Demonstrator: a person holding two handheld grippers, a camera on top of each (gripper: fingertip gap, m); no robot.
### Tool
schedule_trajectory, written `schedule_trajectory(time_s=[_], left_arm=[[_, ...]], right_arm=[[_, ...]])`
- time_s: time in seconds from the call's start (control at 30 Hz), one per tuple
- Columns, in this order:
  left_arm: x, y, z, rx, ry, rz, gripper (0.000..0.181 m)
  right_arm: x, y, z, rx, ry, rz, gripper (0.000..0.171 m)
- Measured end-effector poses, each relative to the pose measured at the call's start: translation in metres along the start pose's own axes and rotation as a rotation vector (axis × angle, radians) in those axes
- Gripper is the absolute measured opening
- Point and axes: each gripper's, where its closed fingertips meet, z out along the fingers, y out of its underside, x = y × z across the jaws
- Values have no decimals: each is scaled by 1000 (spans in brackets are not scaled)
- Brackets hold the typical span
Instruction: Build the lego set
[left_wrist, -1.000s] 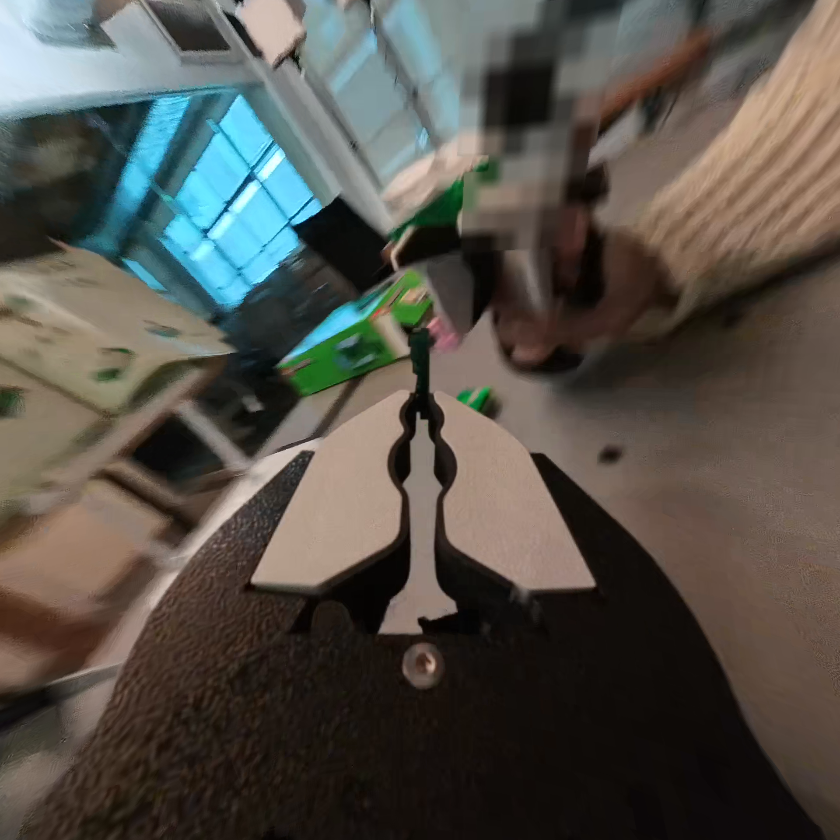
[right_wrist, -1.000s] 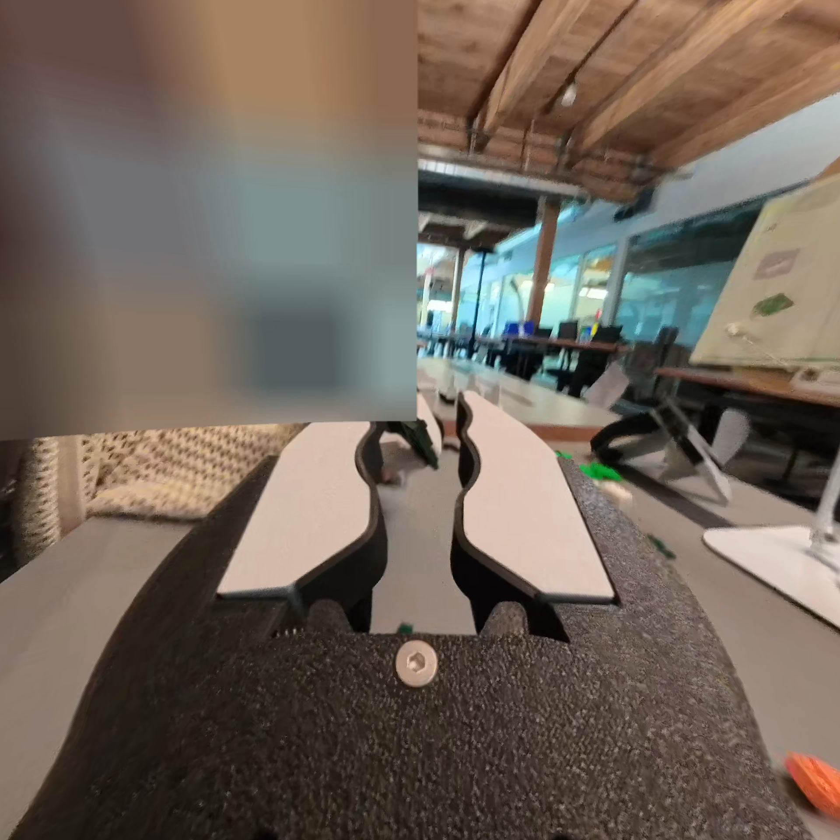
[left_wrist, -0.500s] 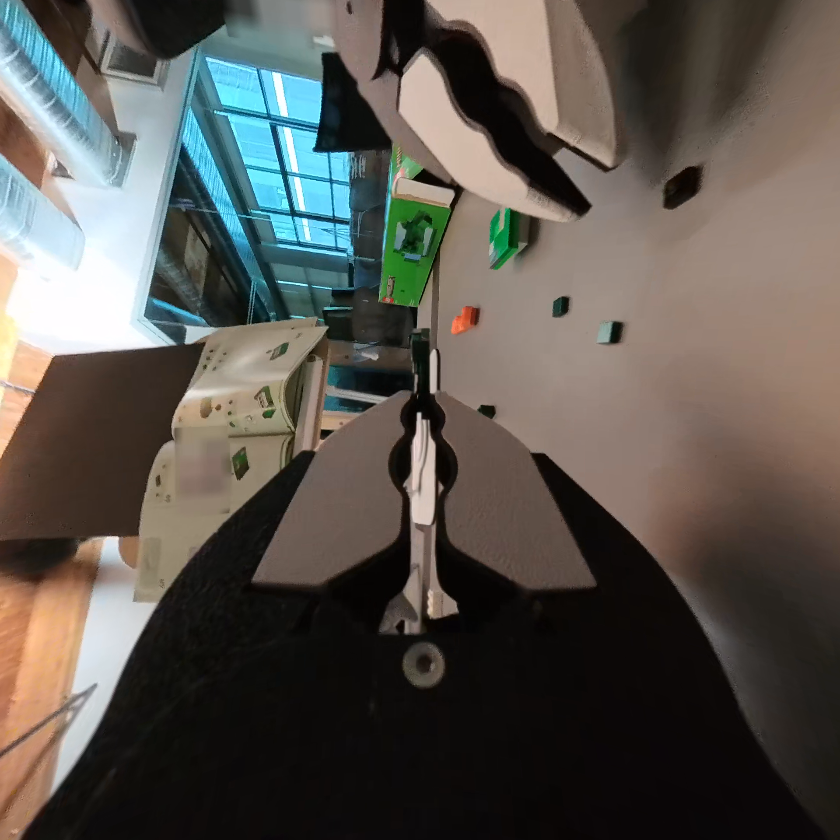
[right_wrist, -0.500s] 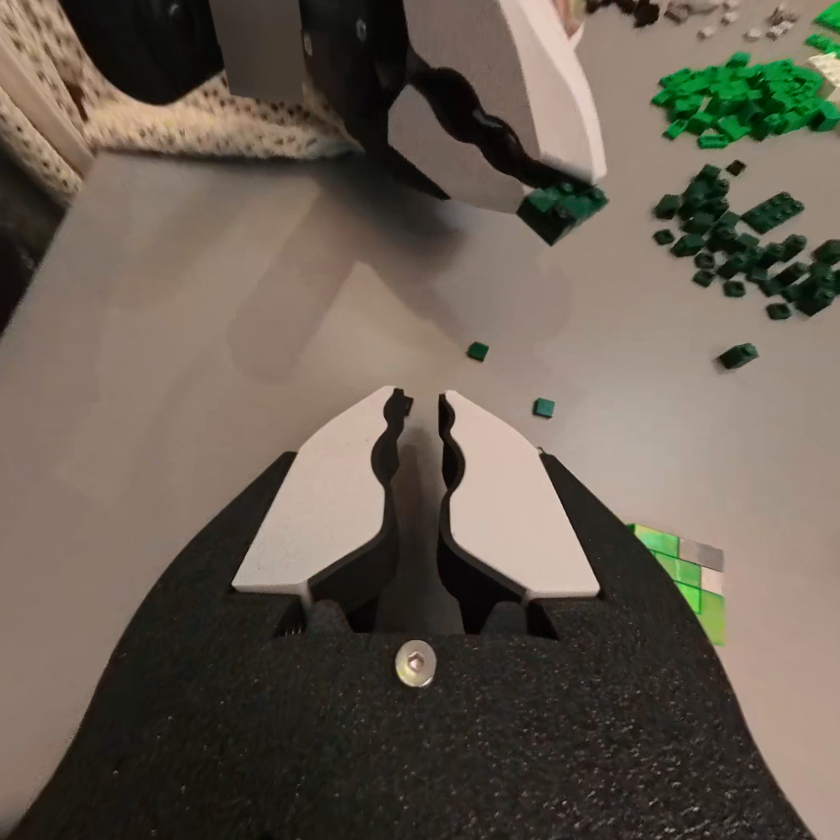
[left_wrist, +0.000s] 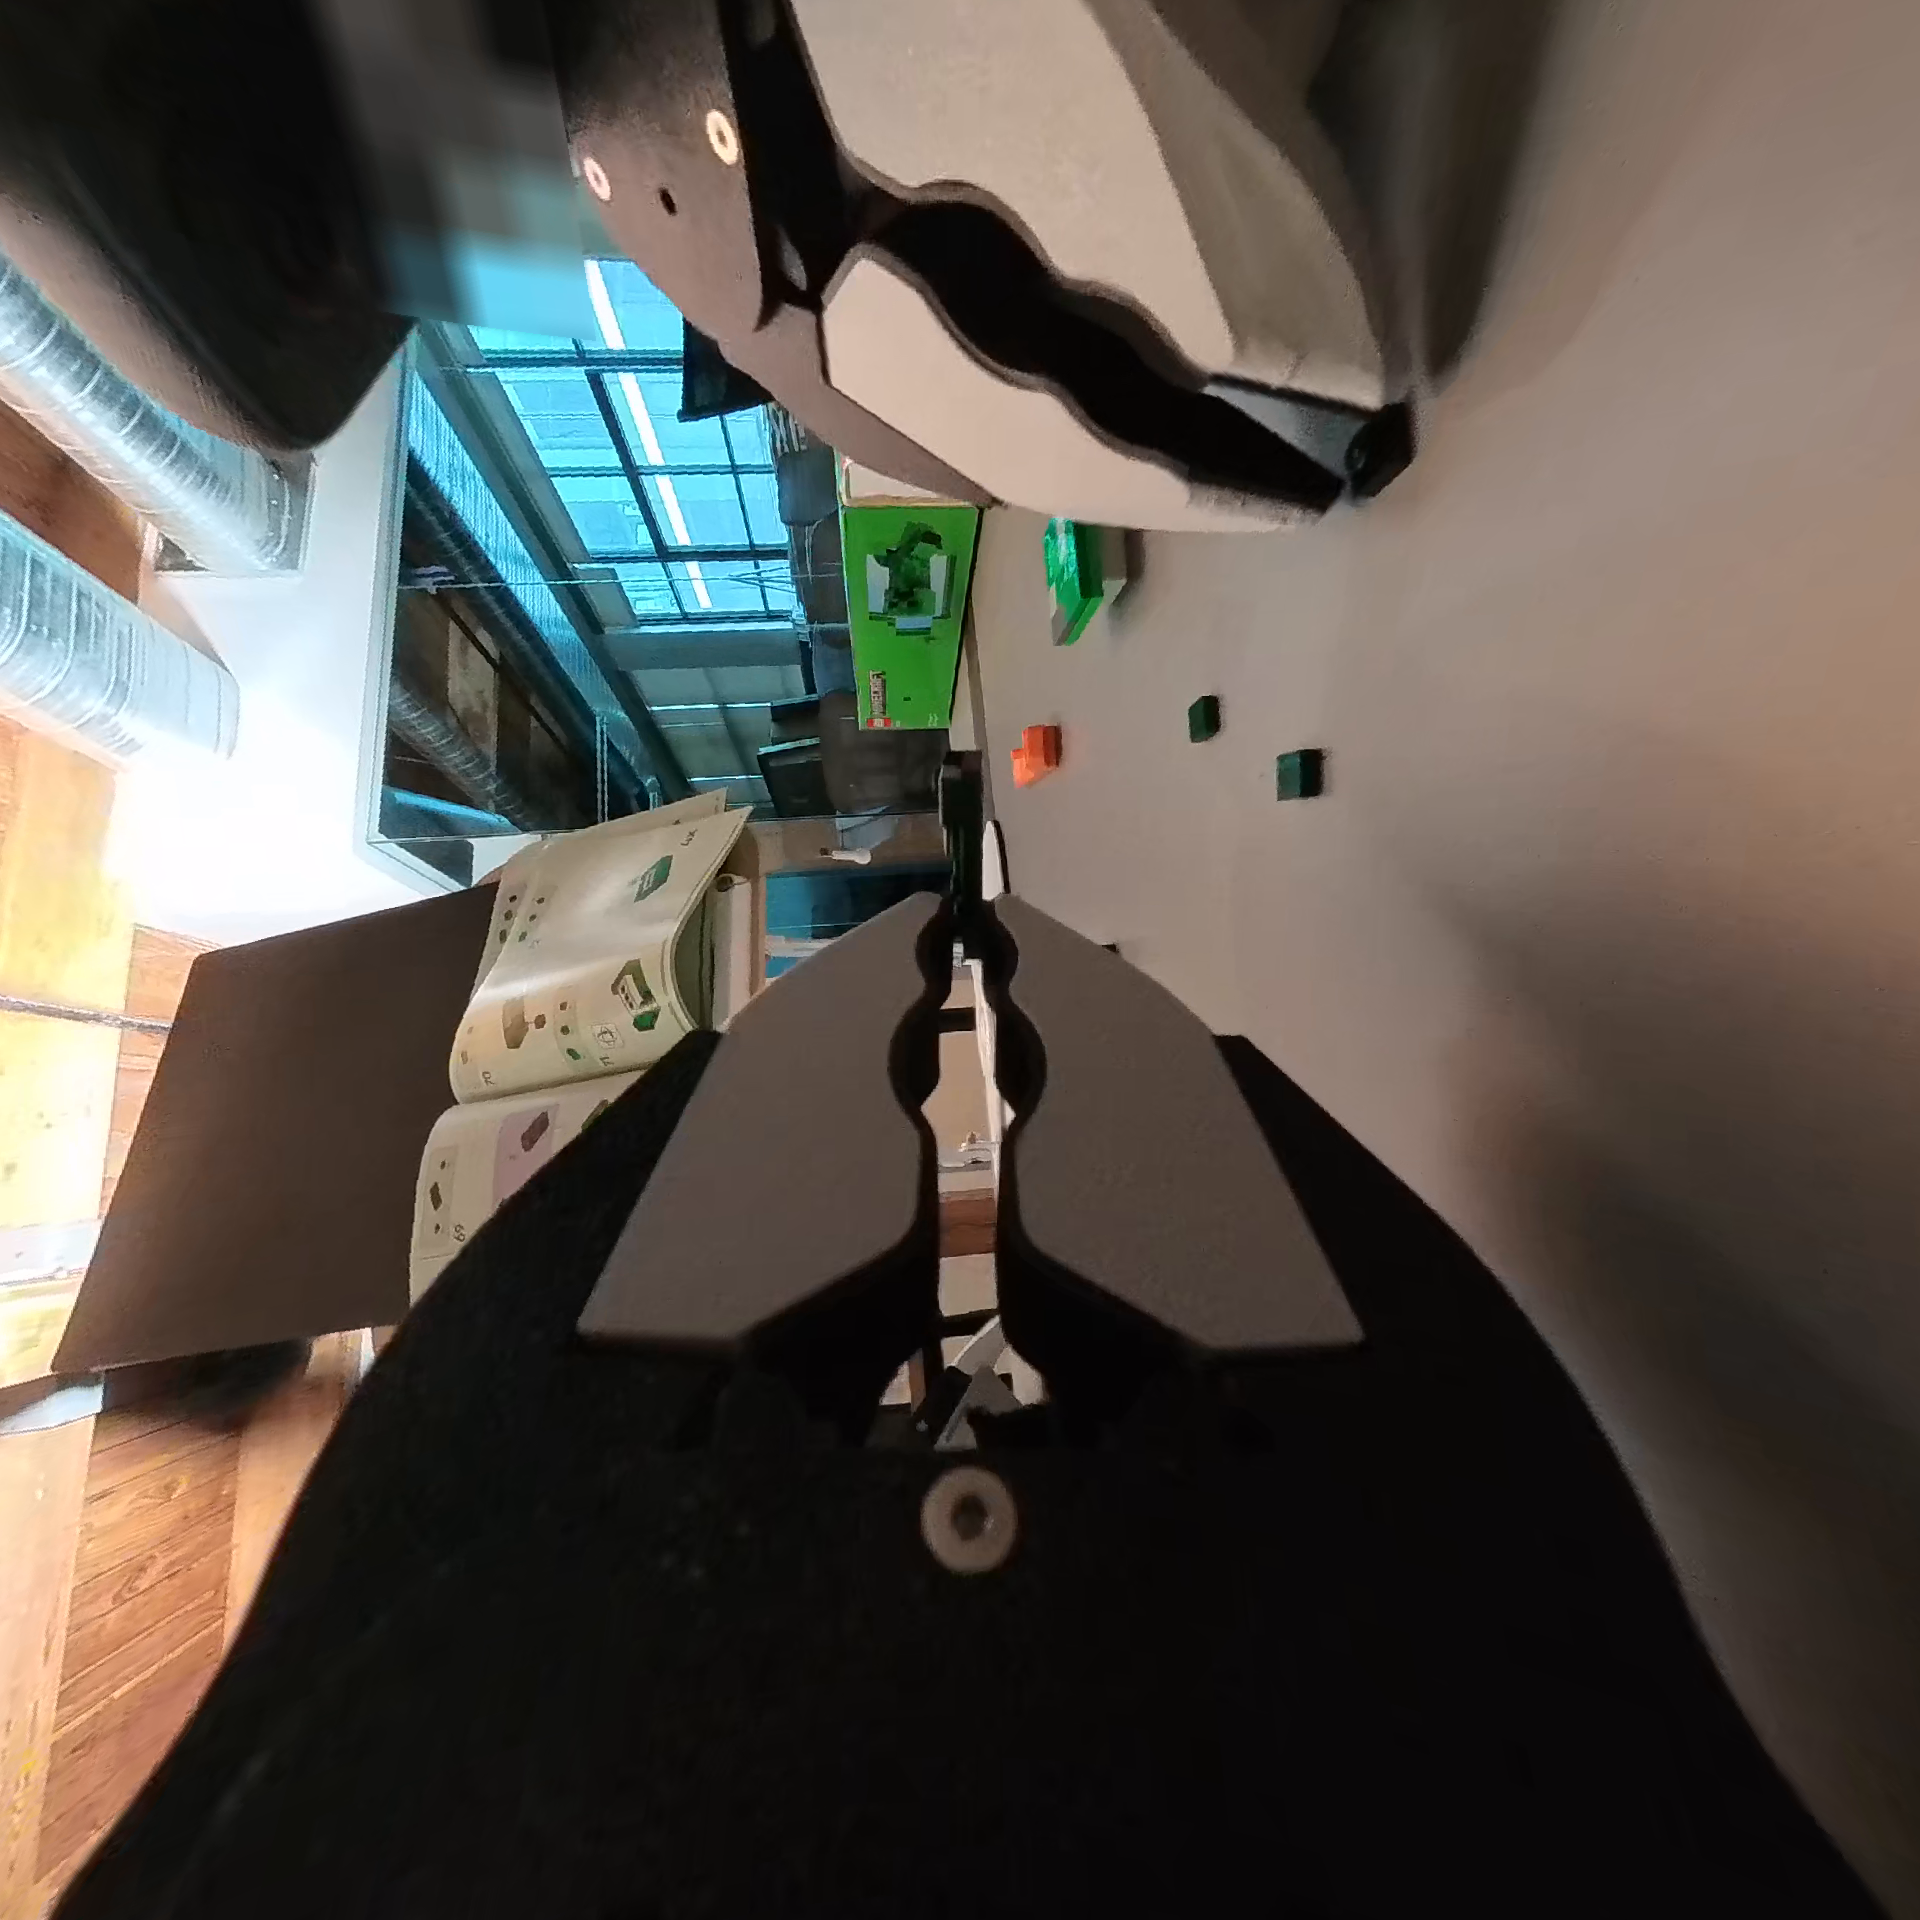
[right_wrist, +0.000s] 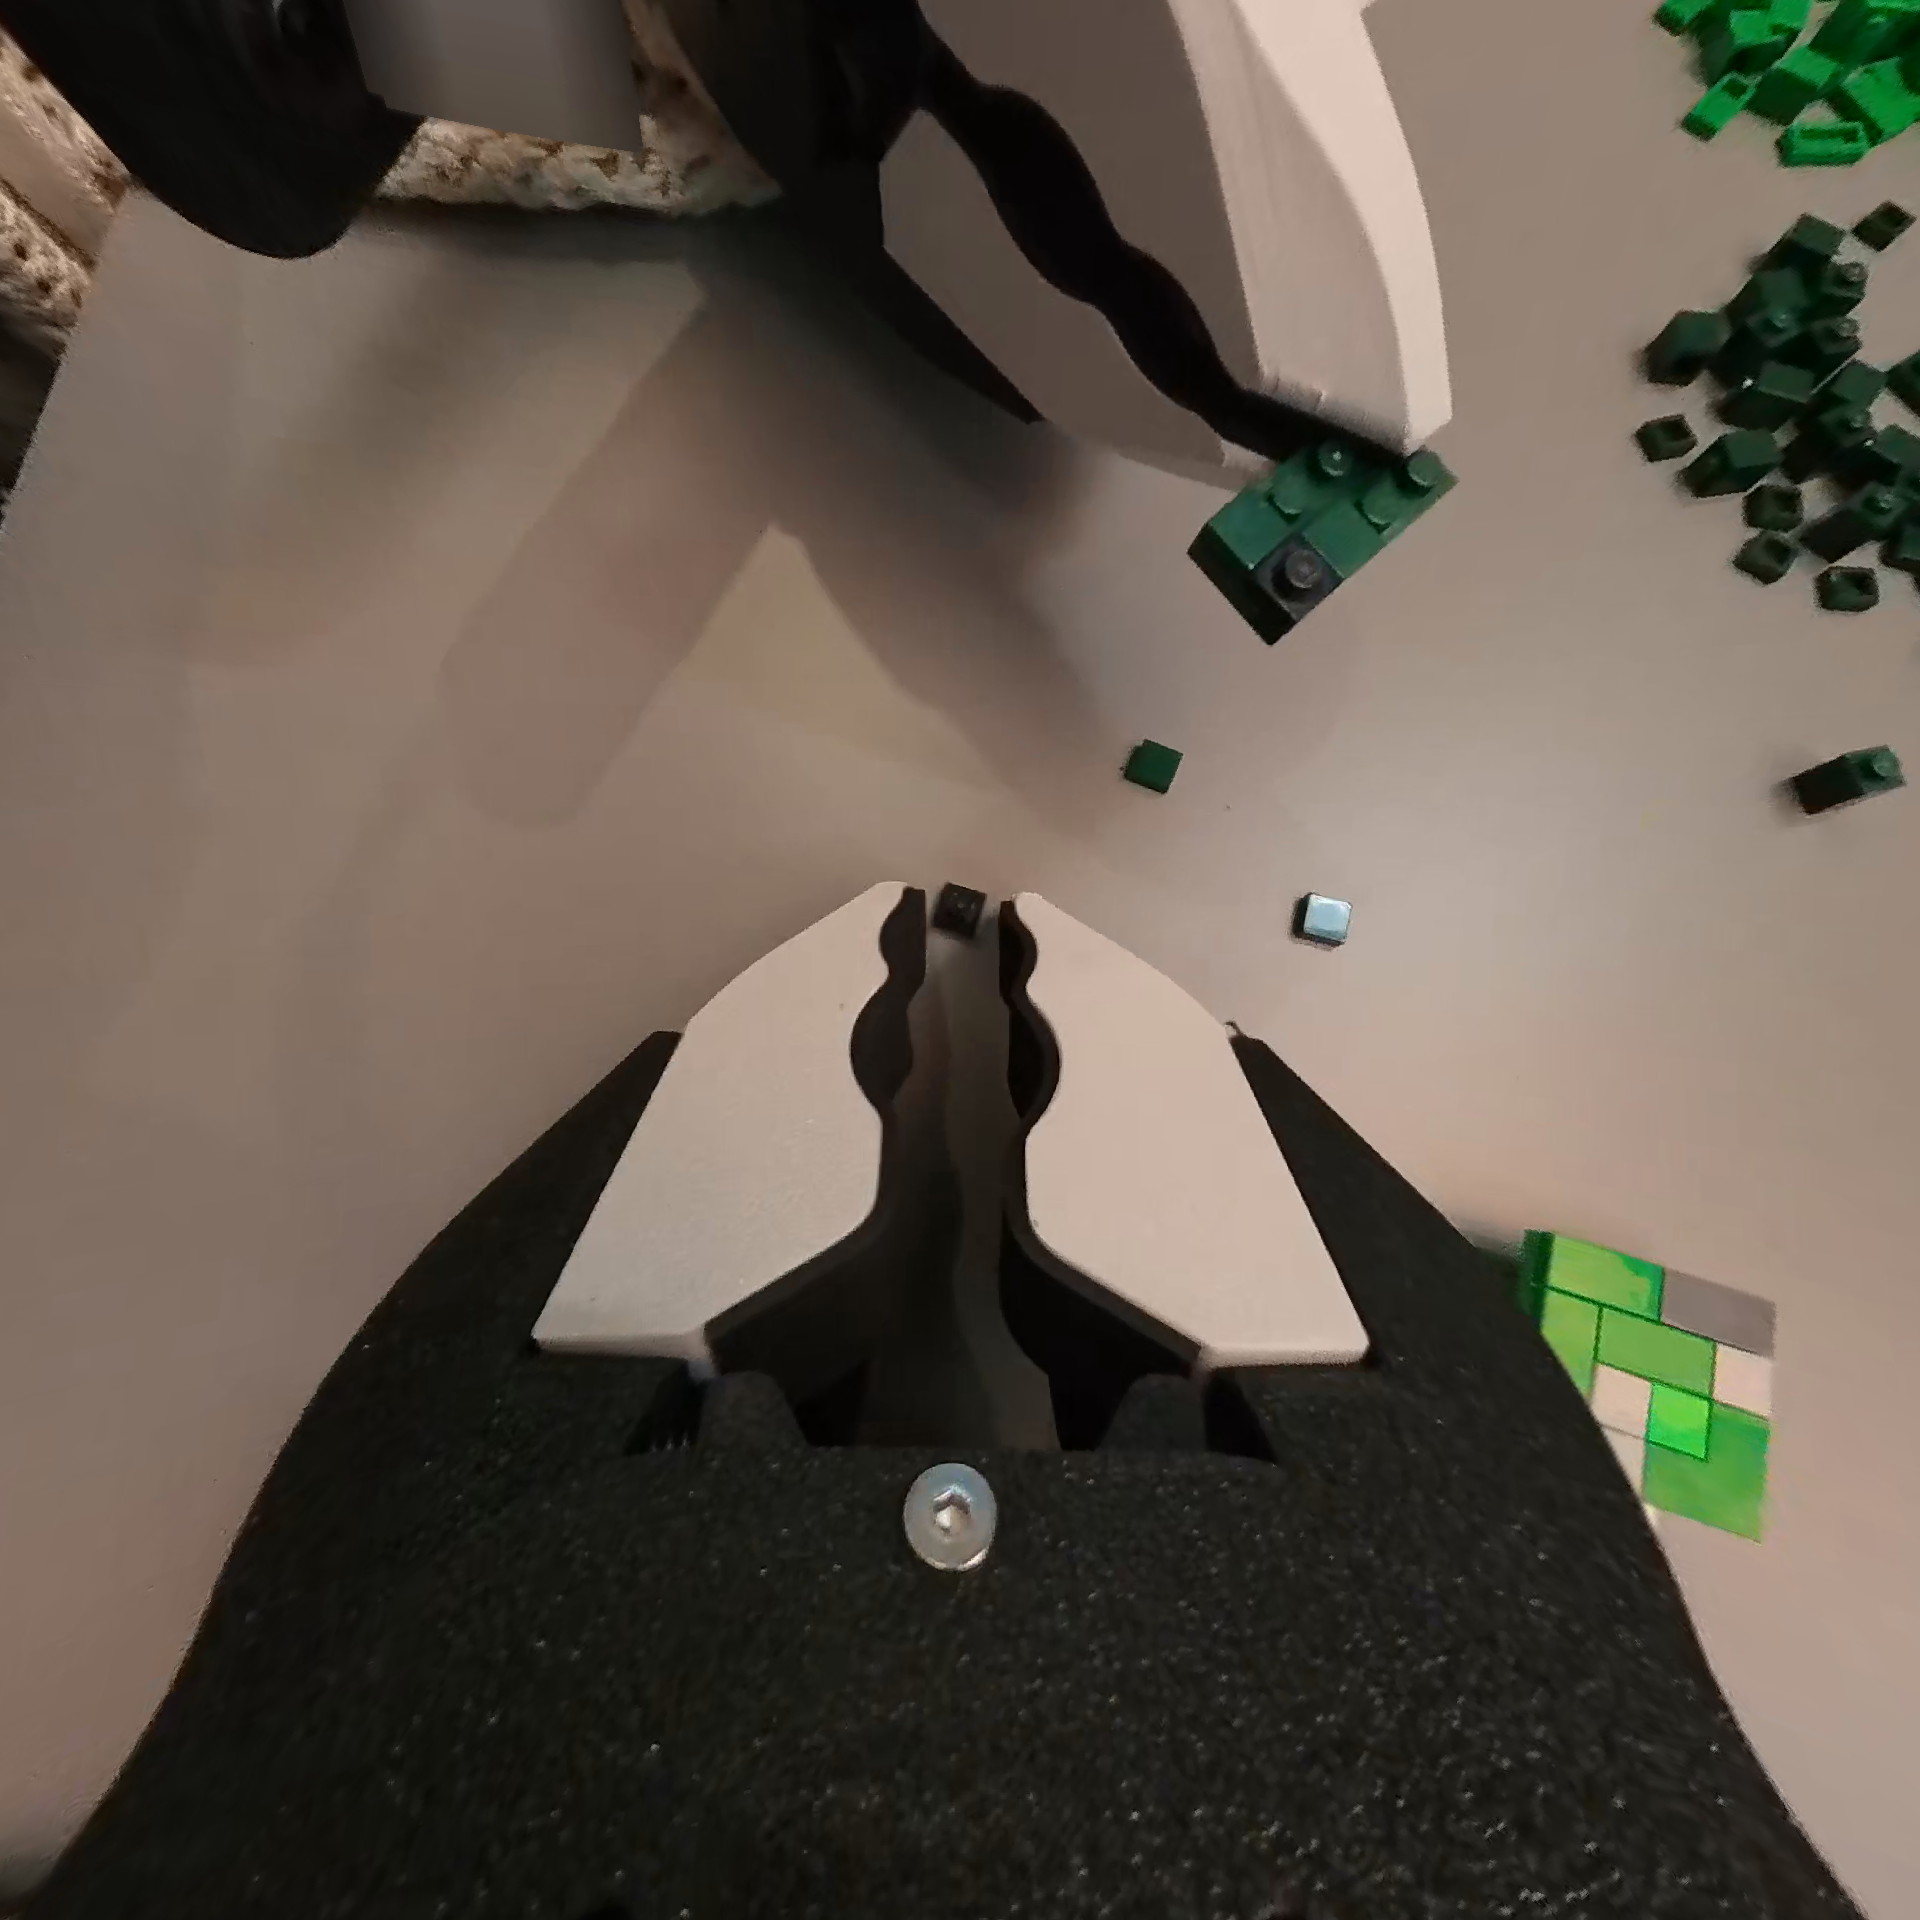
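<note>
My left gripper (left_wrist: 961, 909) is shut on a dark green plate assembly (left_wrist: 960, 821), seen edge-on here. In the right wrist view that assembly (right_wrist: 1320, 530) shows studs and a black stud piece, held above the grey table at the left gripper's tips (right_wrist: 1340, 436). My right gripper (right_wrist: 961, 904) is closed to a narrow gap on a small black piece (right_wrist: 958, 912). In the left wrist view the right gripper (left_wrist: 1351, 468) hangs at the top with the black piece at its tips. The two grippers are close but apart.
On the table lie a dark green tile (right_wrist: 1151, 766), a pale tile (right_wrist: 1323, 918), a dark green brick (right_wrist: 1847, 779), a dark green pile (right_wrist: 1818, 416) and a green tiled build (right_wrist: 1652, 1371). An instruction booklet (left_wrist: 592, 997), green box (left_wrist: 912, 613) and orange piece (left_wrist: 1036, 753) stand farther off.
My right gripper has swung down to the table and closed on the small black piece. My left gripper has rolled onto its side, and the two have come closer.
</note>
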Motion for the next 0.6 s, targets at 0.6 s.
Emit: schedule_trajectory(time_s=[0.6], left_arm=[[0, -25, -3, 109, 0, 25, 4]], right_arm=[[3, -27, -43, 152, 12, -77, 6]])
